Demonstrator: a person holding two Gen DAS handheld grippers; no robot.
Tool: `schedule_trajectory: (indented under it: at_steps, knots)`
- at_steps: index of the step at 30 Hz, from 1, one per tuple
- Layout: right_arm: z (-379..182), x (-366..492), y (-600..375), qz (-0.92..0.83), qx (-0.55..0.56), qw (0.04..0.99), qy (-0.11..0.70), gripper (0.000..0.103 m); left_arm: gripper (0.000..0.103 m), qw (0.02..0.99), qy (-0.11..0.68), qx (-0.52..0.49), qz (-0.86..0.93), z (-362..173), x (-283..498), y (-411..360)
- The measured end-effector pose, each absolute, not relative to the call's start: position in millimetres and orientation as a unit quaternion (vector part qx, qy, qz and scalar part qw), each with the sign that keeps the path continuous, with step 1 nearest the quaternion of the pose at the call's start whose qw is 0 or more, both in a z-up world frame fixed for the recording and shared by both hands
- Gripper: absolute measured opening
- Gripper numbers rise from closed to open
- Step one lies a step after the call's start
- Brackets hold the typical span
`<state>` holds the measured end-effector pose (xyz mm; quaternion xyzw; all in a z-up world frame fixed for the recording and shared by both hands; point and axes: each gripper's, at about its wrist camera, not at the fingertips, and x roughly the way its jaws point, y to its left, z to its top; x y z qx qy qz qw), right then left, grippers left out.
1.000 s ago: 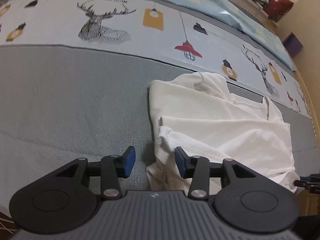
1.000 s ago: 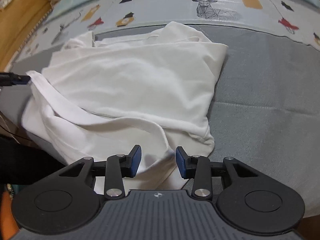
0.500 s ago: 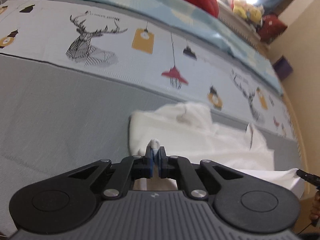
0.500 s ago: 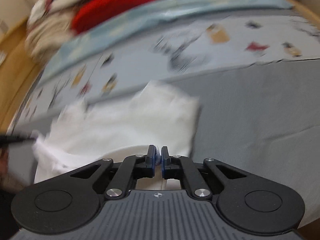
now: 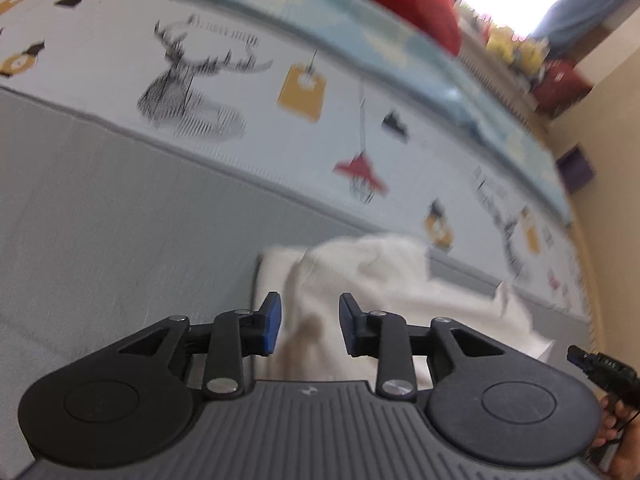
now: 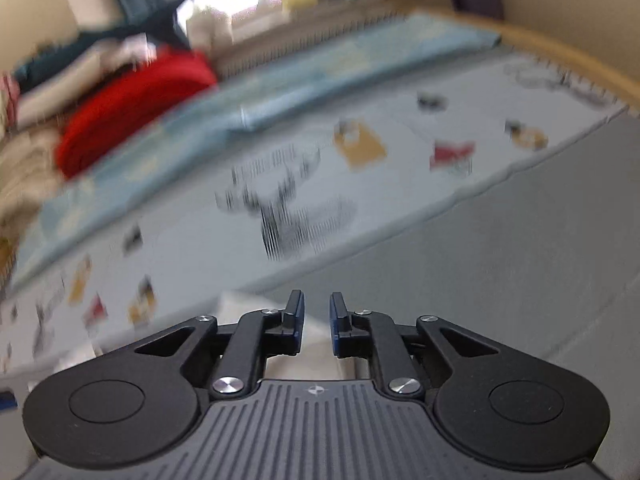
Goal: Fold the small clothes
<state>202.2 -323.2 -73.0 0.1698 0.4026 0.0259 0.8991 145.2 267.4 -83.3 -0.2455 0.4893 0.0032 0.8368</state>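
A white garment (image 5: 380, 276) lies bunched on the grey bed cover (image 5: 100, 220). In the left wrist view my left gripper (image 5: 309, 326) hangs just above its near fold. Its jaws are opening, and the blue pads (image 5: 272, 322) stand apart with cloth under the gap but not pinched. In the blurred right wrist view my right gripper (image 6: 317, 320) is opening too, with a narrow gap and nothing pressed between the pads. Only a strip of the white garment (image 6: 244, 304) shows under its fingers. The right gripper's tip (image 5: 592, 364) also appears at the right edge of the left wrist view, held by a hand (image 5: 620, 440).
Beyond the grey cover lies a pale sheet printed with deer and lamps (image 5: 192, 92), then a light blue blanket (image 5: 360, 20) and a red cushion (image 6: 132, 116). Plush toys (image 5: 516, 44) sit by the bright window. A wooden bed frame (image 6: 560, 52) runs along the far right.
Both grippers closed on the garment's near edge, lifted it and carried it forward. Now both sets of jaws have parted and the cloth has dropped free. The right view has swung upward.
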Motion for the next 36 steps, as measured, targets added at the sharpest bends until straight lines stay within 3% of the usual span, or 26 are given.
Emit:
schedule_trajectory:
  at_steps: [5,9,11,14,15,16,19,22,25,29,32,34,36]
  knots:
    - [-105.9,205.9,-322.2,0.042,0.166,0.858,0.485,0.025,0.038,0.835,0.510,-0.208,-0.001,-94.8,155.2,252.7]
    - [-112.9,206.2,-306.8,0.057,0.145,0.854,0.496,0.035,0.038,0.839,0.509,-0.191,0.010,-102.5,165.6,241.4]
    - [-114.7,208.3,-302.9,0.059,0.142,0.851,0.501,0.035,0.038,0.843,0.505,-0.182,0.017,-104.2,169.4,236.7]
    - [-118.4,210.9,-297.9,0.064,0.139,0.849,0.505,0.035,0.030,0.847,0.501,-0.175,0.019,-104.0,170.4,232.2]
    - [-117.7,211.8,-298.0,0.064,0.134,0.850,0.505,0.027,0.013,0.850,0.500,-0.168,0.017,-102.7,170.6,230.9]
    - [-117.0,212.4,-297.3,0.061,0.127,0.854,0.501,0.004,0.006,0.854,0.496,-0.159,0.014,-100.2,170.2,229.3]
    - [-110.9,214.1,-300.6,0.054,0.133,0.866,0.480,0.002,0.005,0.888,0.440,-0.131,0.017,-78.2,163.9,227.9]
    - [-81.3,207.3,-305.0,0.044,0.155,0.906,0.391,0.002,0.005,0.913,0.390,-0.117,0.036,-62.3,159.1,226.7]
    - [-63.1,202.4,-298.5,0.021,0.135,0.935,0.328,0.002,0.006,0.915,0.382,-0.114,0.057,-60.9,161.6,227.7]
    - [-61.1,208.2,-288.3,0.002,0.132,0.941,0.311,0.002,0.010,0.909,0.388,-0.137,0.073,-63.7,170.0,232.9]
    - [-67.3,218.6,-278.9,-0.013,0.128,0.938,0.322,0.006,0.015,0.884,0.428,-0.161,0.093,-73.7,177.8,243.0]
    - [-80.7,229.1,-275.1,-0.038,0.121,0.924,0.362,0.020,0.015,0.869,0.450,-0.189,0.080,-80.3,174.9,252.6]
    - [-89.5,228.1,-275.7,-0.045,0.125,0.913,0.385,0.024,0.015,0.858,0.469,-0.203,0.062,-85.5,170.5,257.3]
